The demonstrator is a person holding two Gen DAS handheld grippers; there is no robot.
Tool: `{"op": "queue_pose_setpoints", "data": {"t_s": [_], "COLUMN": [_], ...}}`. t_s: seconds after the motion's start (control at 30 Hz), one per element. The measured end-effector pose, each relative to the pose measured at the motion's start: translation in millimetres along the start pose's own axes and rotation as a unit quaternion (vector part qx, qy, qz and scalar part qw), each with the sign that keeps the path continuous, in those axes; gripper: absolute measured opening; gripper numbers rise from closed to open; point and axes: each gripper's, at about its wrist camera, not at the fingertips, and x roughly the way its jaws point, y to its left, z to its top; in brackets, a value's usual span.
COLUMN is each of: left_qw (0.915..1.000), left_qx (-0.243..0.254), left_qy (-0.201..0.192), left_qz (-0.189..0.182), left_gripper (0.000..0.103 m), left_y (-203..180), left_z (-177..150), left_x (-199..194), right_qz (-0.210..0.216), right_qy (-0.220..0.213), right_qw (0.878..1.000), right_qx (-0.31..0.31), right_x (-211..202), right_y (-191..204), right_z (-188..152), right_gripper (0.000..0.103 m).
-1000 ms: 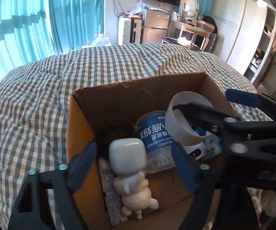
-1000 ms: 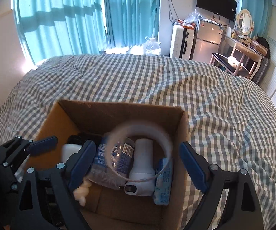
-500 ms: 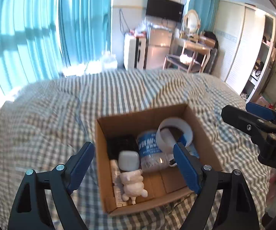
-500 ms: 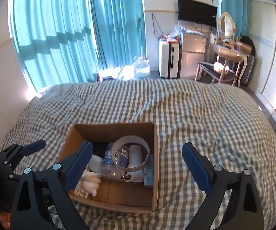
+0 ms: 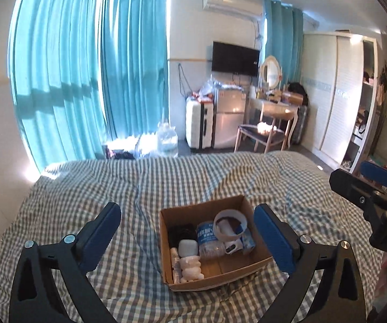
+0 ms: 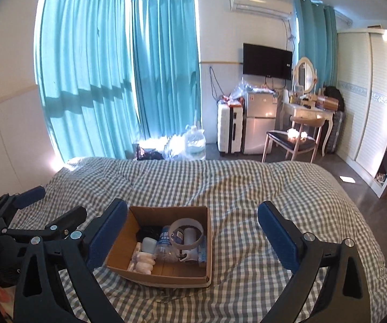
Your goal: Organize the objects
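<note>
Left gripper (image 5: 188, 231): jaws spread wide, blue pads (image 5: 102, 231) empty, held above the bed and well back from the box. Right gripper (image 6: 193, 231): jaws likewise spread wide, nothing between them, also raised over the bed; in the left view it enters at the right edge (image 5: 373, 191), and in the right view the left gripper shows at the left edge (image 6: 29, 210). Between and beyond both sets of fingers sits an open cardboard box (image 5: 193, 210), flaps up, resting on a grey-and-white checked duvet (image 5: 112, 183). Inside the box, packed close together: a tape roll (image 5: 229, 224) tilted on top at the right rear, leaning on a clear bottle (image 5: 207, 238) with a blue label; a white case (image 5: 187, 247) left of the bottle; a pale figurine (image 5: 190, 267) just in front of the case; a dark item (image 5: 181, 231) in the rear left corner, too dim to identify; a white bottle (image 5: 234, 247) lying under the roll; a small blue packet (image 5: 247, 239) against the right wall. Same contents seen from the right view, roll (image 6: 186, 232) uppermost. Beyond the bed: teal curtains (image 6: 107, 67), a wall television (image 6: 267, 60), a white suitcase (image 6: 229, 129), a small fridge (image 6: 259, 122), a chair (image 6: 289, 141) and a dressing table with oval mirror (image 6: 305, 74).
</note>
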Motion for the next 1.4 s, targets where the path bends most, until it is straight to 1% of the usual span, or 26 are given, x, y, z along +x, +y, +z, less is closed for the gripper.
{"op": "queue_pose_setpoints", "data": {"t_s": [0.13, 0.23, 0.3, 0.33, 0.4, 0.5, 0.57, 0.63, 0.73, 0.8, 0.9, 0.97, 1.0, 1.07, 1.13, 1.23, 1.4], "left_qw": [0.9996, 0.9985, 0.9957, 0.9950, 0.9955, 0.9928, 0.9927, 0.9925, 0.9908, 0.9908, 0.9928, 0.9936, 0.9943, 0.9948, 0.9949, 0.9960, 0.9960], "left_qx": [0.011, 0.014, 0.005, 0.000, -0.001, 0.005, 0.008, 0.008, 0.015, 0.014, 0.009, 0.006, 0.008, 0.009, 0.004, -0.005, -0.011], "left_qy": [-0.023, -0.047, -0.075, -0.081, -0.081, -0.096, -0.098, -0.101, -0.110, -0.106, -0.086, -0.080, -0.074, -0.063, -0.061, -0.056, -0.054], "left_qz": [0.009, 0.022, 0.054, 0.059, 0.049, 0.071, 0.071, 0.068, 0.076, 0.084, 0.082, 0.080, 0.077, 0.079, 0.080, 0.070, 0.070], "left_gripper": [0.103, 0.103, 0.103, 0.103, 0.103, 0.103, 0.103, 0.103, 0.103, 0.103, 0.103, 0.103, 0.103, 0.103, 0.103, 0.103, 0.103], "left_y": [-5.4, -6.4, -6.6, -6.3, -5.6, -4.9, -3.9, -3.8, -4.7, -3.9, -4.0, -4.0, -3.9, -3.2, -1.4, 2.8, 6.1], "left_z": [1.5, -3.0, -9.5, -14.4, -28.2, -50.9, -63.2, -74.1, -87.7, -97.0, -112.2, -121.6, -125.4, -128.7, -131.2, -133.2, -135.3], "left_x": [-27.0, -46.9, -59.2, -62.7, -64.1, -66.0, -65.8, -64.5, -61.0, -55.2, -41.7, -35.5, -32.1, -26.1, -24.5, -22.5, -20.2], "right_qz": [-0.005, -0.013, -0.016, -0.012, 0.000, 0.003, -0.018, -0.032, -0.029, -0.034, -0.040, -0.030, -0.021, -0.023, -0.025, -0.025, -0.036], "right_qy": [-0.034, -0.062, -0.074, -0.074, -0.067, -0.068, -0.080, -0.073, -0.060, -0.066, -0.083, -0.088, -0.087, -0.083, -0.078, -0.069, -0.064], "right_qw": [0.999, 0.998, 0.997, 0.997, 0.998, 0.997, 0.996, 0.997, 0.998, 0.997, 0.995, 0.995, 0.996, 0.996, 0.997, 0.997, 0.997], "right_qx": [-0.003, -0.010, -0.001, 0.003, 0.013, 0.028, 0.024, 0.016, 0.006, -0.003, -0.036, -0.034, -0.029, -0.020, -0.015, -0.009, -0.017], "right_x": [-35.4, -58.4, -65.7, -65.6, -59.7, -47.8, -39.1, -29.5, -15.8, -14.1, -18.4, -20.5, -21.2, -21.0, -18.9, -13.5, -7.8], "right_y": [0.8, -0.8, -2.7, -4.0, -5.8, -10.8, -10.3, -9.3, -7.0, -5.3, 0.9, -0.7, -2.3, -4.8, -6.5, -8.1, -5.2], "right_z": [-0.9, -9.5, -17.4, -21.8, -36.9, -60.0, -80.3, -92.8, -109.8, -119.0, -128.6, -132.1, -133.7, -136.8, -139.2, -144.6, -151.3], "right_gripper": [0.100, 0.101, 0.101, 0.101, 0.101, 0.101, 0.101, 0.101, 0.101, 0.101, 0.101, 0.101, 0.101, 0.101, 0.101, 0.101, 0.101]}}
